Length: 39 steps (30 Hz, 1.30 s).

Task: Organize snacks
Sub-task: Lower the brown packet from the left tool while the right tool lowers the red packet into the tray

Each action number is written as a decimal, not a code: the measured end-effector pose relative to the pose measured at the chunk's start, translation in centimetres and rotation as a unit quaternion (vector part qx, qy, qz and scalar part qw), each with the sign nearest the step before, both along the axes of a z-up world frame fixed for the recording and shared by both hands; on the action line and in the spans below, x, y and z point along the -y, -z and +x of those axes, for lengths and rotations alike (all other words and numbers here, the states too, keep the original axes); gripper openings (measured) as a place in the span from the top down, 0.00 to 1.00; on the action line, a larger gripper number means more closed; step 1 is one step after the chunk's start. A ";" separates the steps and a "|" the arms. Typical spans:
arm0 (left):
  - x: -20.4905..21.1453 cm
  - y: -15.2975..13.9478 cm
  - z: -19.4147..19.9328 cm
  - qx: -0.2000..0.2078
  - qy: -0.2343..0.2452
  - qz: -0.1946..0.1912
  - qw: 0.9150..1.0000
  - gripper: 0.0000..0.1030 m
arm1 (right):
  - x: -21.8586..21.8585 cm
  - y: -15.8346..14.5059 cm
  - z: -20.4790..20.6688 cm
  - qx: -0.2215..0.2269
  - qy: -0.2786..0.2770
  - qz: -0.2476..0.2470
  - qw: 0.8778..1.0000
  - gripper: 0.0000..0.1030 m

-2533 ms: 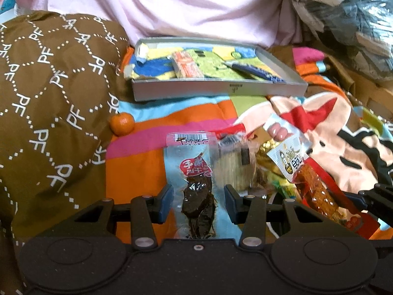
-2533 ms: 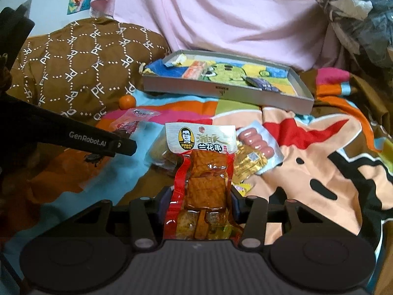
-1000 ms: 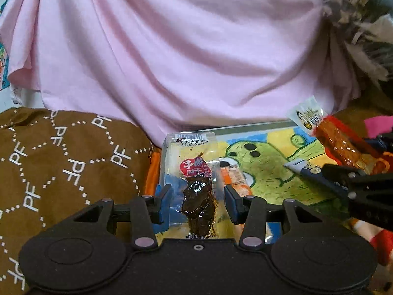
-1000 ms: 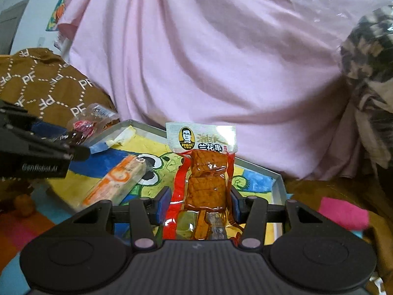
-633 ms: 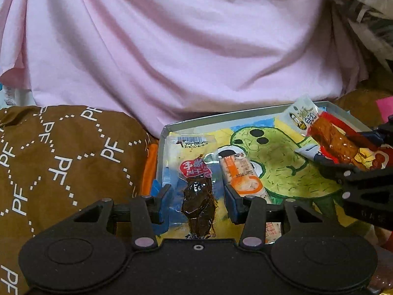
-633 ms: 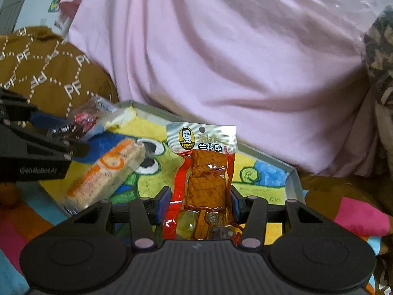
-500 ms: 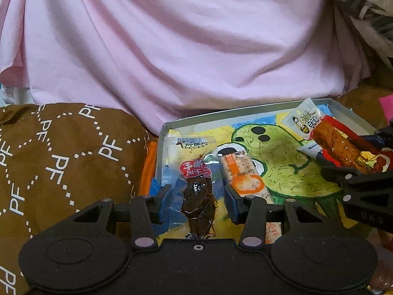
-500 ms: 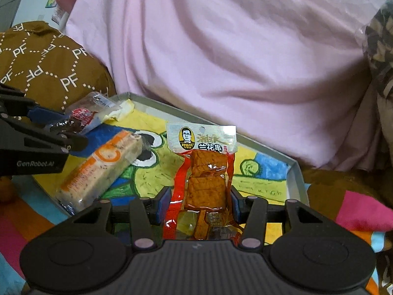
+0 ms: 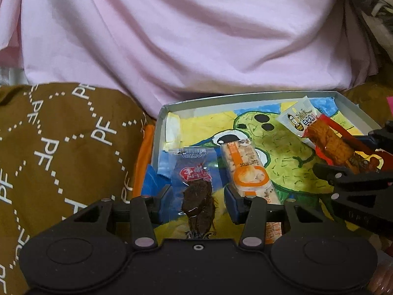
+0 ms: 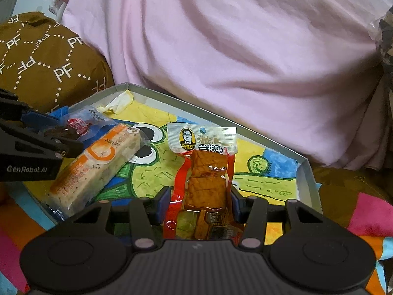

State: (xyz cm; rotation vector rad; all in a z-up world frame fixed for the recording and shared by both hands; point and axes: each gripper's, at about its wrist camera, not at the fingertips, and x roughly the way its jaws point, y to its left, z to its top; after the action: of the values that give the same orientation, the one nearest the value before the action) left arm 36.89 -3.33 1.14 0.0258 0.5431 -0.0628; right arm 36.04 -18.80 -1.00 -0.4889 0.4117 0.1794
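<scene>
Left claw [image 9: 197,200] pinches a clear packet [image 9: 194,172] of dark snack; right claw [image 10: 200,202] pinches a red packet [image 10: 205,172] of brown tofu. Both hover over the grey tray [image 9: 216,98], whose floor is a yellow-green drawing. Only the left view shows the pads closing on the clear packet, and the right claw side-on. Only the right view shows the tray's far right corner [image 10: 305,162] and the full length of the orange-white bar [image 10: 98,164] lying inside it.
</scene>
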 end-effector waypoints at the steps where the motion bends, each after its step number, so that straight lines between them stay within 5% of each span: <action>1: -0.1 0.1 0.1 -0.003 -0.001 -0.005 1.000 0.53 | 0.0 0.1 0.0 -0.001 0.000 -0.001 1.000 0.47; 6: -0.6 0.4 0.4 -0.021 -0.008 -0.024 0.999 0.52 | -0.1 0.4 0.1 0.002 0.006 0.000 1.000 0.31; 13: -1.6 -0.2 -0.4 -0.010 -0.015 -0.063 0.998 0.33 | 0.0 0.1 -0.8 0.020 0.007 0.021 1.000 0.12; 17: -2.0 -1.0 -1.3 0.011 -0.023 -0.079 0.997 0.14 | 0.2 -0.5 -1.6 0.030 0.010 0.038 0.999 0.08; 23: -3.3 -2.2 -3.2 0.041 -0.045 -0.108 0.992 0.03 | 1.0 -1.3 -3.9 0.061 0.015 0.072 0.995 0.02; 39: -5.8 -3.4 -12.2 0.060 -0.076 -0.150 0.984 0.01 | 2.9 -3.3 -14.3 0.083 0.014 0.157 0.984 0.00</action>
State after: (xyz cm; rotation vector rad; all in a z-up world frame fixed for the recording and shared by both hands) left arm 24.71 2.50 4.58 -0.3033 0.4102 0.0059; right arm 21.71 -21.67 2.26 -0.1852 0.2216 0.1710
